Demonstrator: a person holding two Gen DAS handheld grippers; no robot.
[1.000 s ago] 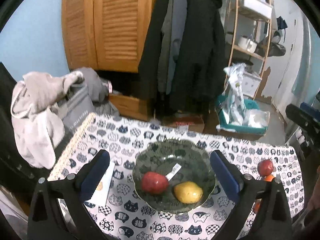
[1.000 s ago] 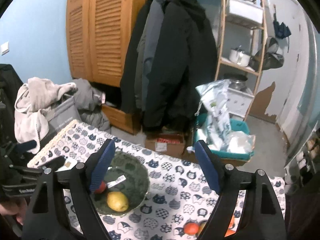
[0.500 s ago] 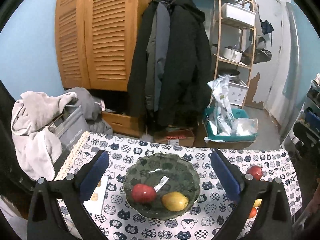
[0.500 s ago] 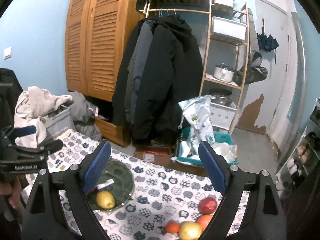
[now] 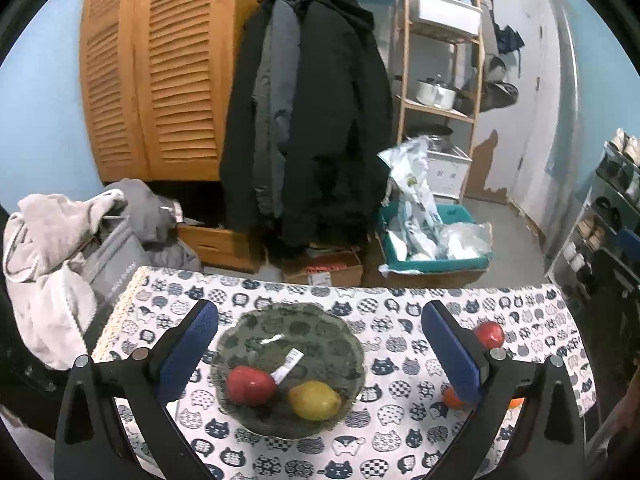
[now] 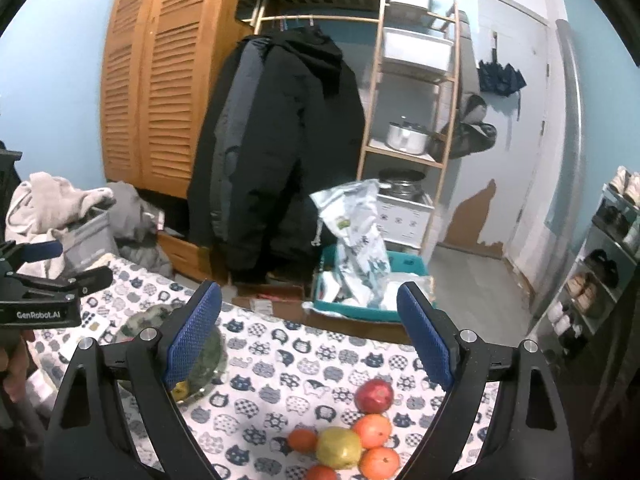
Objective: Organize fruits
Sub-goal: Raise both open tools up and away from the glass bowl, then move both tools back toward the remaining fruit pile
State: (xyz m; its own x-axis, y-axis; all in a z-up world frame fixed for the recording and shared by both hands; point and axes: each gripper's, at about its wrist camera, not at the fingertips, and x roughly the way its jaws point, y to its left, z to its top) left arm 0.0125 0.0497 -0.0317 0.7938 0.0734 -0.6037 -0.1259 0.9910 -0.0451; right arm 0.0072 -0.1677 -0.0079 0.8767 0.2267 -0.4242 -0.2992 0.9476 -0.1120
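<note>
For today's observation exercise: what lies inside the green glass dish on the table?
Inside the dish lie a red apple, a yellow pear and a white label. Whatever lies beneath the two fruits is covered.

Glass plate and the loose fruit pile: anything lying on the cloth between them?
Nothing: in the right wrist view only bare cat-print tablecloth separates the glass plate from the fruit pile.

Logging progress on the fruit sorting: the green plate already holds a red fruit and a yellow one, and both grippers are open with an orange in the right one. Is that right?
Not quite. The right gripper is open but empty, as the right wrist view shows; the oranges lie loose on the tablecloth below it. The green plate does hold a red fruit and a yellow one, and the left gripper is open.
</note>
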